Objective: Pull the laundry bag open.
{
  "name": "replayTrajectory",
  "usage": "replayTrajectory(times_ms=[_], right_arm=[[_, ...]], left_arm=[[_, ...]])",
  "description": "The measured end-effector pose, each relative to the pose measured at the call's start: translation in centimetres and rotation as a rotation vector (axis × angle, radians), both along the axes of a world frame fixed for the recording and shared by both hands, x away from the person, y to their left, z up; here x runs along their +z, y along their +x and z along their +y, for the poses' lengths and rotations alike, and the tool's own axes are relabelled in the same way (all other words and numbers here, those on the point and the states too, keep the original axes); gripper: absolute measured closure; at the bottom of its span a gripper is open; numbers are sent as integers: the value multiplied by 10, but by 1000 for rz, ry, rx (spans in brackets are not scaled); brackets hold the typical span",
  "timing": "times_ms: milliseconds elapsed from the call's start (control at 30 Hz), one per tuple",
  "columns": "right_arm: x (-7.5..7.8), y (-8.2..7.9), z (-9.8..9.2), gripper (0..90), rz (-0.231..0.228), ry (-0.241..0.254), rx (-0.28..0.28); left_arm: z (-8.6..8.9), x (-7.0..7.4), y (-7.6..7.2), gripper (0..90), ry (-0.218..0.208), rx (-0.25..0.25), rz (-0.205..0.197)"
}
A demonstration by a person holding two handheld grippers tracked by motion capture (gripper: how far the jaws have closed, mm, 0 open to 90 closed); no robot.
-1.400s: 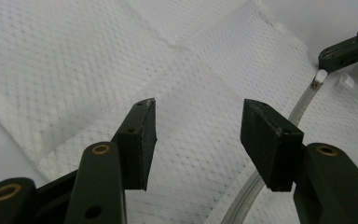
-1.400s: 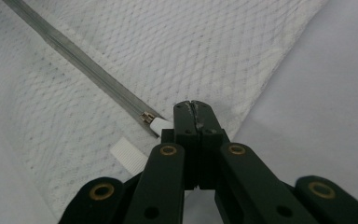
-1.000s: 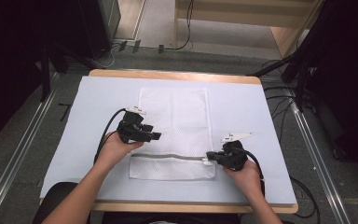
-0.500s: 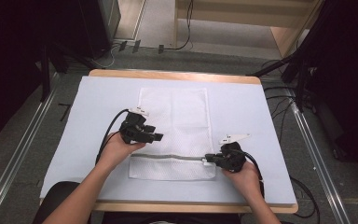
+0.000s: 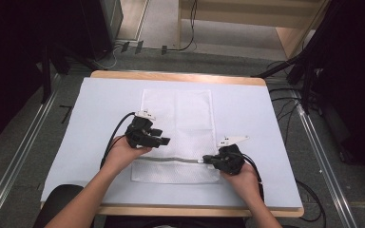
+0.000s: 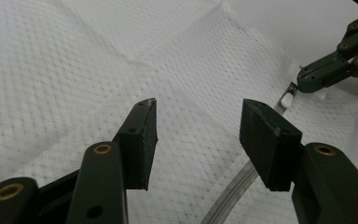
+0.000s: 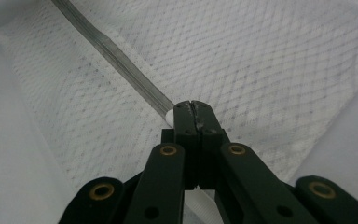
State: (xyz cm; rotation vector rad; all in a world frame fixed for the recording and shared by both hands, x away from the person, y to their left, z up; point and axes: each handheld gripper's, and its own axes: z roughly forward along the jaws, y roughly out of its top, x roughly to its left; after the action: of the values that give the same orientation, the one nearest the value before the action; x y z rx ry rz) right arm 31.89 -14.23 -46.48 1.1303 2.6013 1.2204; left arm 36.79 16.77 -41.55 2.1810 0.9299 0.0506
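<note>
Two grippers work our white mesh laundry bag [image 5: 178, 118], which lies flat mid-table on the pale sheet [image 5: 266, 109]. Left of the bag's centre, our left gripper [image 5: 164, 137] hovers over the mesh, jaws apart and empty. At the bag's right edge, our right gripper [image 5: 206, 160] is clamped on the zipper pull [image 6: 286, 99], at the grey zipper's [image 5: 171, 158] right end.

Wooden table [image 5: 180, 77] topped by a pale blue-white sheet [image 5: 266, 123], grey carpeted floor [image 5: 24, 156], metal floor rails [image 5: 321, 156] at left and right, black cables [image 5: 190, 28] trailing behind, light wooden furniture [image 5: 285, 19] at upper right, dark cabinets [image 5: 100, 23] at upper left, even overhead light.
</note>
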Motion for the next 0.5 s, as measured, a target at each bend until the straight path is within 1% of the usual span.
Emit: replayTrajectory(times_ms=[67,167,200,267,433,500], right_arm=[[2,0,-2,900,-15,-4,1],[3,0,-8,900,-31,0,-3],[3,1,-10,900,-32,1,-3],[2,1,-13,900,-35,1,0],[0,3,-19,900,-38,-18,-3],[-2,3,-21,900,-31,-23,-8]], left_arm=[[-2,0,-1,474,4,-7,-1],[-6,0,-3,476,-1,-13,-3],[-8,0,-3,476,-4,-14,-3],[-10,0,-4,476,3,-23,-3],[-18,-1,-7,478,2,-37,2],[-22,-1,-8,480,2,-44,5]])
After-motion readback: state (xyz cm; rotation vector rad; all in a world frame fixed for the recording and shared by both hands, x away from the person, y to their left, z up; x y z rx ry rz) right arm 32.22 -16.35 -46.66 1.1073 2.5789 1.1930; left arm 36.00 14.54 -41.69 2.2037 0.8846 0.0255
